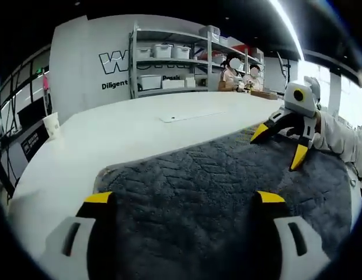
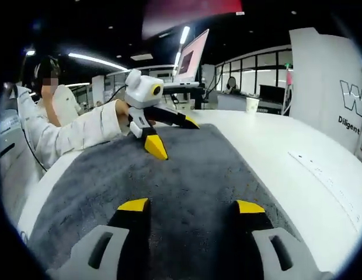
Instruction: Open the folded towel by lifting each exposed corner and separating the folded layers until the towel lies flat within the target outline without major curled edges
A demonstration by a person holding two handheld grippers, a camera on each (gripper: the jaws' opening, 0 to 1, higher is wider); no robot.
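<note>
Right now the grey towel [image 1: 228,175] lies spread on the white table [image 1: 140,128], nearly flat under both tools. My left gripper [image 1: 184,198] hangs over it with jaws wide apart, nothing between them, towel pile just below the yellow tips. My right gripper [image 2: 192,205] is likewise spread and empty above the towel [image 2: 175,175]; in the left gripper view it sits at the towel's far right edge [image 1: 280,143], tips parted, whether touching I cannot tell. A paper cup [image 1: 51,123] stands well apart, near the table's edge.
</note>
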